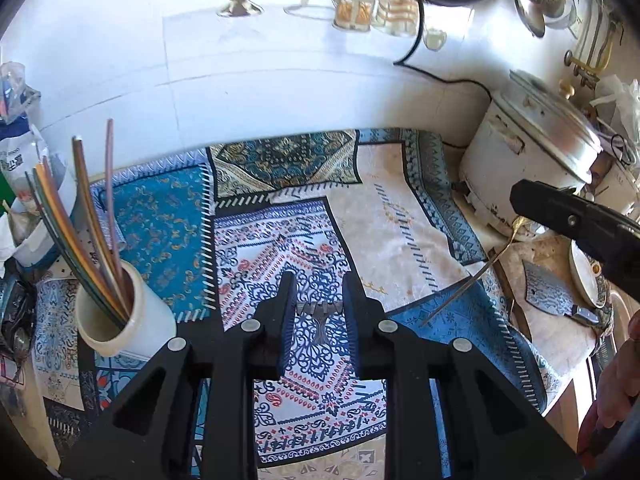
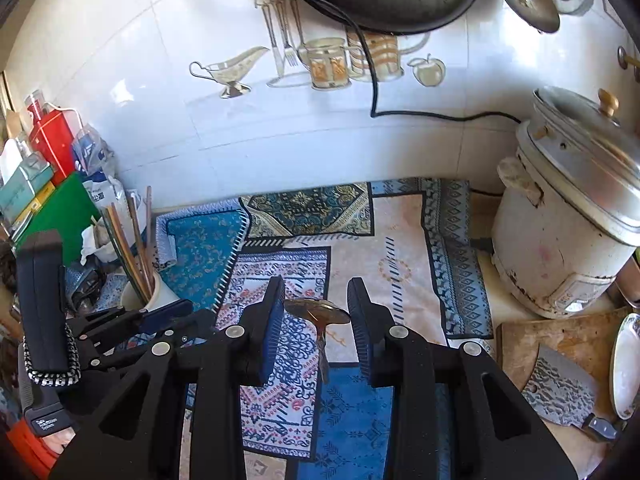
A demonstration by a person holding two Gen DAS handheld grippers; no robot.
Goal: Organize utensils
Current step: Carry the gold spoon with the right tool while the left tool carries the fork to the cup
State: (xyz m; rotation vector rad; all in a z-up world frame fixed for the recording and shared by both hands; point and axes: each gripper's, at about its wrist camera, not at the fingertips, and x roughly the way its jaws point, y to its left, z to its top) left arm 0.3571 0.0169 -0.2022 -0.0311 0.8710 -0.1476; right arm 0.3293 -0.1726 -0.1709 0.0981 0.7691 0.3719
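My left gripper (image 1: 318,312) hangs above the patterned mat (image 1: 280,248), its pads clamped on a dark fork (image 1: 319,314) whose tines run crosswise between the fingers, the short patterned neck dropping below them. In this left wrist view, the white holder (image 1: 128,320) stands just left of the gripper, tilted, with coloured chopsticks (image 1: 86,216) fanning out of its mouth. To the right, my right gripper (image 1: 576,220) appears side-on, and a long, thin, golden handle slants down from it: the spoon (image 1: 472,280), seen here at full length. A hand (image 1: 618,384) shows at the right edge.

From the right wrist view, the right gripper is pinched on the spoon's stem, low between the fingers; the brass-coloured bowl lies flat across the gap, and its handle hangs down out of sight behind the frame. This view alone takes in the red tin (image 2: 54,140) and green board (image 2: 64,212) at the left, and the left gripper from outside. Both views catch the white rice cooker (image 2: 560,216), the cleaver (image 2: 560,392) on its wooden board (image 2: 520,344) and the plate (image 2: 626,368).
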